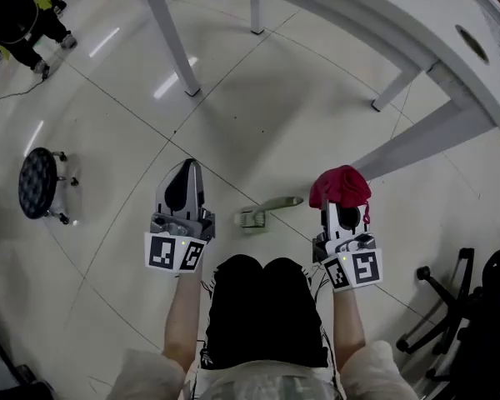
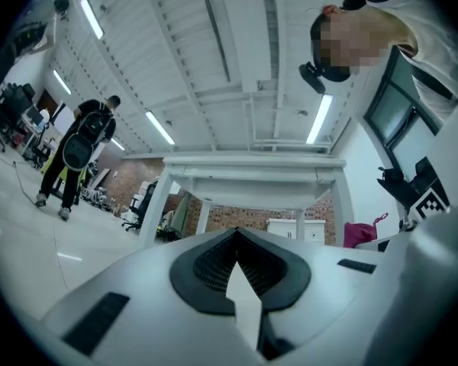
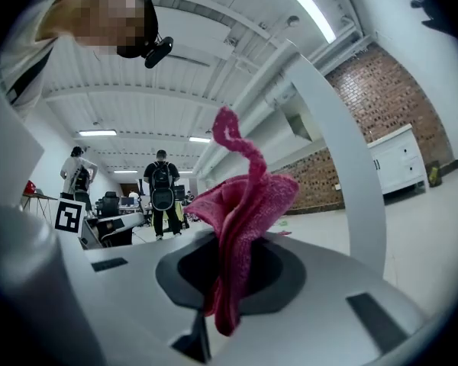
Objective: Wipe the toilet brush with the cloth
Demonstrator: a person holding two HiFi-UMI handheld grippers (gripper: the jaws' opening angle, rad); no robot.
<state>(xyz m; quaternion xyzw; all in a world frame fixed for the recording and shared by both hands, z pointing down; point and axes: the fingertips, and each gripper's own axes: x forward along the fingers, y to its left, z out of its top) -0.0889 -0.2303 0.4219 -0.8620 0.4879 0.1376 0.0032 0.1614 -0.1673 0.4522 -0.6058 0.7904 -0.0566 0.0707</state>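
A pale toilet brush (image 1: 267, 211) lies on the tiled floor between my two grippers, its handle pointing up and to the right. My left gripper (image 1: 186, 170) is left of the brush, shut and empty; in the left gripper view its dark pads (image 2: 214, 269) meet with nothing between them. My right gripper (image 1: 342, 211) is right of the brush and shut on a bunched pink cloth (image 1: 340, 186). In the right gripper view the cloth (image 3: 240, 204) stands up out of the closed jaws. Neither gripper touches the brush.
A white table (image 1: 417, 32) spans the top, with legs (image 1: 171, 36) and a slanted brace (image 1: 425, 136) reaching the floor near my right gripper. A round castor stool (image 1: 37, 182) stands at left. A chair base (image 1: 437, 307) is at right. People (image 3: 162, 189) stand far off.
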